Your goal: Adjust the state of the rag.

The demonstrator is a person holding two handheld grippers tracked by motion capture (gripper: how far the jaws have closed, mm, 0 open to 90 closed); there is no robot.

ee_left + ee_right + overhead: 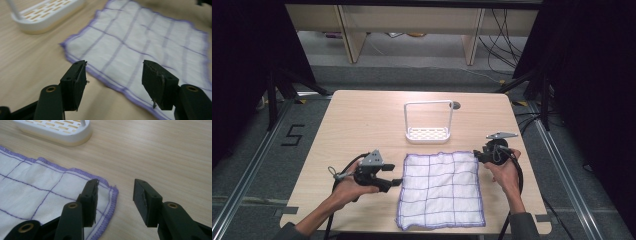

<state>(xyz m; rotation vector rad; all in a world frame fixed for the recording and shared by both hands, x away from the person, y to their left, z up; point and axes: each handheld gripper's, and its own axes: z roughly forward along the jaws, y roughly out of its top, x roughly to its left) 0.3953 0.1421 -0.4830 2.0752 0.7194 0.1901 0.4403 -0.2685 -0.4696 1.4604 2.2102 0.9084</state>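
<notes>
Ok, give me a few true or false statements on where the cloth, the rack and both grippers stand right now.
1. The cloth lies spread flat on the table. True.
2. The left gripper is clamped on the cloth's edge. False: its jaws stand open, nothing between them.
3. The white rack stands beyond the cloth, apart from it. True.
4. The right gripper holds the rack. False: it is open at the cloth's far right corner.
5. The cloth is draped over the rack. False: it lies on the table.

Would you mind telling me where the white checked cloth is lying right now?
In the high view the white checked cloth lies flat at the table's near edge, just in front of the white rack, between the left claw and the right claw.
</notes>
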